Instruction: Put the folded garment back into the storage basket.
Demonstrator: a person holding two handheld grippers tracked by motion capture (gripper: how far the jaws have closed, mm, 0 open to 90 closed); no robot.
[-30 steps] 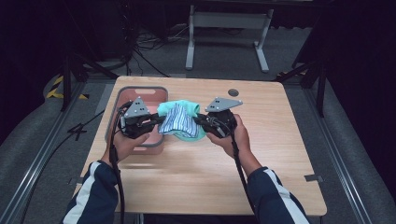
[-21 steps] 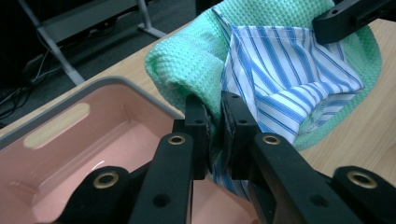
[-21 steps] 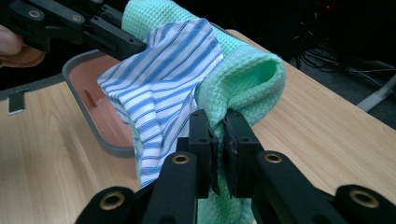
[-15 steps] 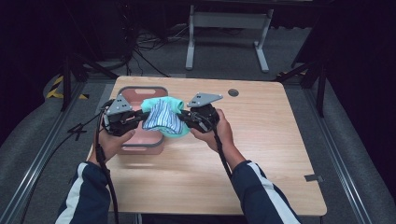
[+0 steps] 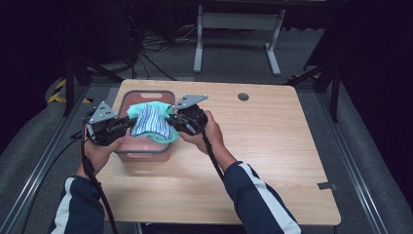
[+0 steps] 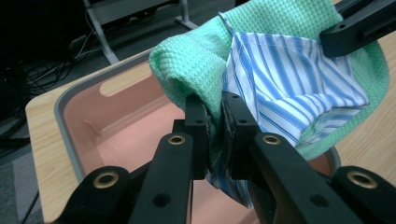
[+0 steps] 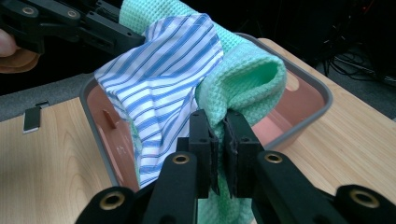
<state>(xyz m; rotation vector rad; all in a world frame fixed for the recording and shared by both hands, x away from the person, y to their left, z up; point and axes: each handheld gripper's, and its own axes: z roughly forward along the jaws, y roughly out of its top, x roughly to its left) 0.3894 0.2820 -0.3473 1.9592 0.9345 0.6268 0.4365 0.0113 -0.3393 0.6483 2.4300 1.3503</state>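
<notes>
A folded bundle of cloth, a green waffle towel (image 5: pixel 155 108) wrapped around a blue-and-white striped cloth (image 5: pixel 149 124), hangs between my two grippers above a pink tub with a grey rim (image 5: pixel 144 153). My left gripper (image 5: pixel 127 124) is shut on the bundle's left end (image 6: pixel 212 122). At the opposite end my right gripper (image 5: pixel 173 121) is shut on it (image 7: pixel 219 123). In the left gripper view the striped cloth (image 6: pixel 289 88) sags over the tub (image 6: pixel 116 121); the right gripper view shows the striped cloth (image 7: pixel 159 88) and towel (image 7: pixel 247 74) over the tub's rim (image 7: pixel 308 116).
The tub sits at the far left of a wooden table (image 5: pixel 263 146), which has a round cable hole (image 5: pixel 243 96) at the back. A metal stand (image 5: pixel 237 29) and cables lie on the floor behind. Rails run along both sides.
Both grippers have carried the cloth bundle leftward, from beside the tub to above it. The grip on both ends has stayed the same.
</notes>
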